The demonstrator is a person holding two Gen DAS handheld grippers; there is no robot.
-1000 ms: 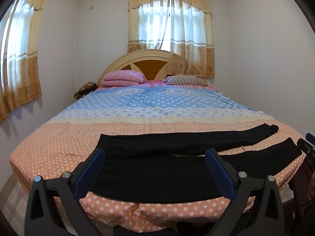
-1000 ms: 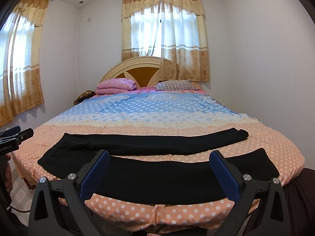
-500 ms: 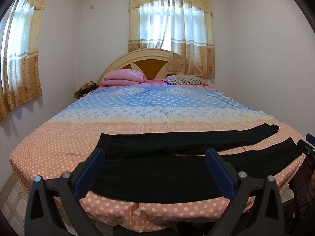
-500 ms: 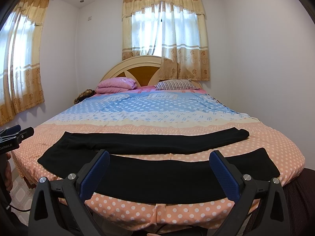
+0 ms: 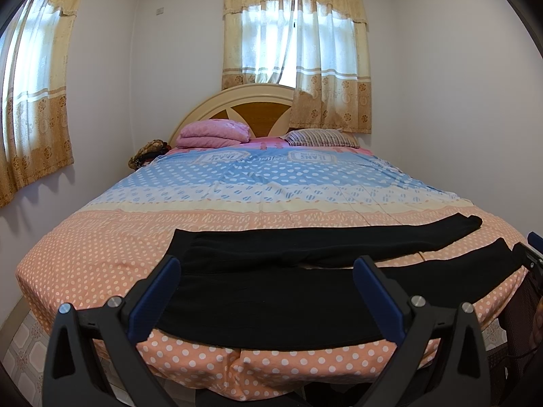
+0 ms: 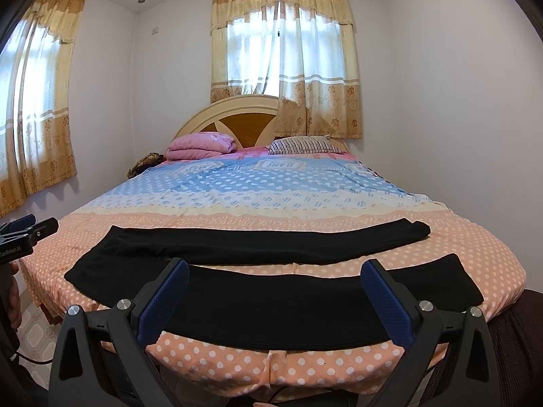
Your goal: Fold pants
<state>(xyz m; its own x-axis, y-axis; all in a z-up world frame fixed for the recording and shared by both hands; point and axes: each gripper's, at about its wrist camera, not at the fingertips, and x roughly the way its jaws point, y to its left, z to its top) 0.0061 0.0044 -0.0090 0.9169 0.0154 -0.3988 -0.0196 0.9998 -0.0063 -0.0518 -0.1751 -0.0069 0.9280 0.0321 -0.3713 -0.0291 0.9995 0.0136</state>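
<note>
The left gripper (image 5: 266,293) and right gripper (image 6: 275,296) are both hanging wide open, holding nothing, just short of the bed's (image 5: 101,244) foot edge, where the black pants (image 6: 271,302) are lying flat, legs spread apart toward the right edge.

Black pants (image 5: 271,302) lie flat, unfolded, legs spread apart, across the bed's near edge

Pants (image 5: 271,291) across bed (image 5: 101,237) foot, legs rightward; pillows (image 5: 213,132) behind, at headboard (image 5: 258,101).
</note>
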